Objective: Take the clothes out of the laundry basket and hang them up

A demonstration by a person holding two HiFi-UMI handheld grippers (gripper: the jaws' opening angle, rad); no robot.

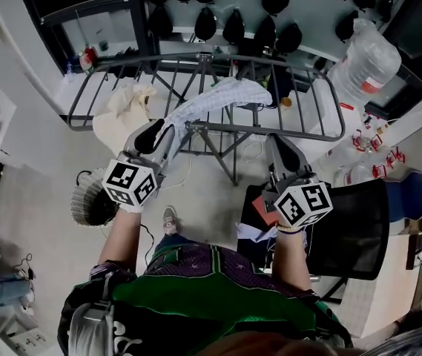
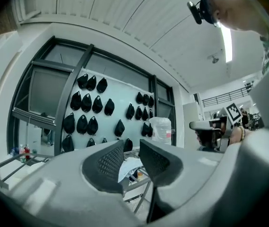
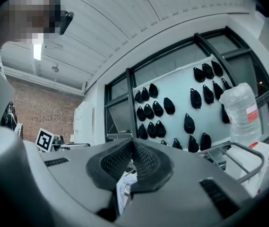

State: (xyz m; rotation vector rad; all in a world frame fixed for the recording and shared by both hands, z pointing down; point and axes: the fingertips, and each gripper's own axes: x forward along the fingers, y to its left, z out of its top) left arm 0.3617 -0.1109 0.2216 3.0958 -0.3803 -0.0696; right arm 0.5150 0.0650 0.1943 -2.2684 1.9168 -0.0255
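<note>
A grey metal drying rack (image 1: 299, 135) stands in front of me. A pale striped garment (image 1: 225, 95) lies draped over its middle bars, and a cream cloth (image 1: 125, 111) hangs at its left end. My left gripper (image 1: 159, 130) is held level by the lower left end of the striped garment. Its jaws stand apart with nothing between them (image 2: 132, 148), and the garment (image 2: 130, 165) shows beyond the gap. My right gripper (image 1: 279, 143) is shut and empty (image 3: 133, 145), held level before the rack's right half. The laundry basket (image 1: 92, 199) sits on the floor to my left.
A black mesh chair (image 1: 355, 228) stands close on my right. A large water bottle (image 1: 364, 64) is behind the rack's right end. Several black bags (image 1: 233, 24) hang on the wall beyond. The person's legs and a shoe (image 1: 170, 217) are below the rack.
</note>
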